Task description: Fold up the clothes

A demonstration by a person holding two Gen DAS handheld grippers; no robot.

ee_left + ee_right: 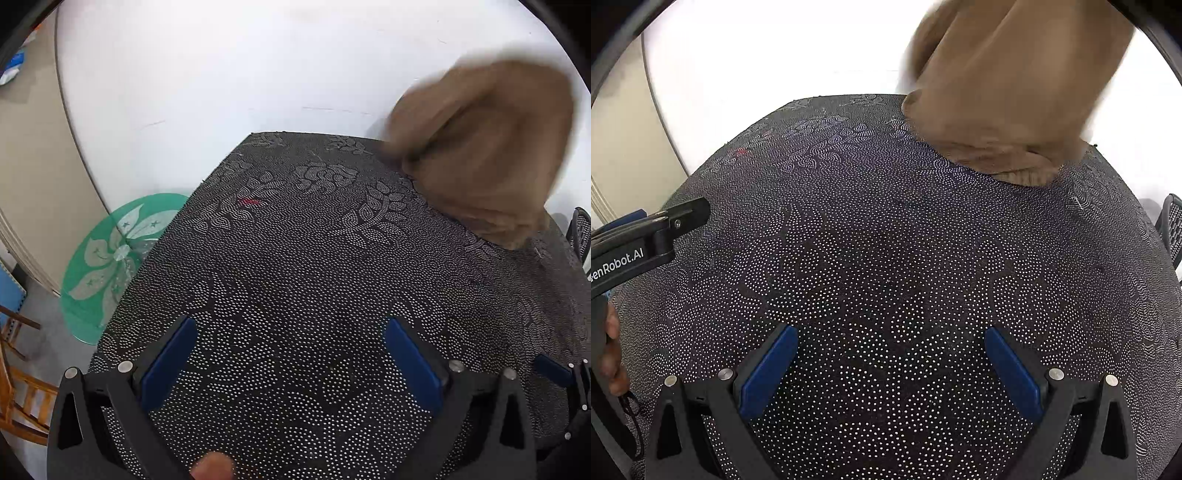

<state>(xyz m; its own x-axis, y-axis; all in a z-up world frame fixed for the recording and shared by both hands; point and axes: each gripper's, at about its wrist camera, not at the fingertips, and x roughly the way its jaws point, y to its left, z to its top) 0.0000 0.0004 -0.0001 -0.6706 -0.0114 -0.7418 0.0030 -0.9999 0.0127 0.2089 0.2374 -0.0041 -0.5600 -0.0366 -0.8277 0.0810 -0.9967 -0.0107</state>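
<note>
A tan-brown garment (491, 147) (1008, 77), motion-blurred, is landing bunched on the far right corner of a black table (295, 277) (886, 258) covered with a dotted floral pattern. My left gripper (291, 354) hovers over the near part of the table, open, with nothing between its blue pads (170, 365). My right gripper (890, 365) is open as well, its blue pads (1012, 369) wide apart over bare tabletop. The left gripper's body (646, 236) shows at the left edge of the right wrist view. Both grippers are well short of the garment.
A white wall (221, 74) stands behind the table. A green round glass top (110, 262) with a flower print leans at the left, beside wooden furniture (18, 387). A black mesh chair (1172, 229) sits at the right edge. A small red mark (248, 202) lies on the table.
</note>
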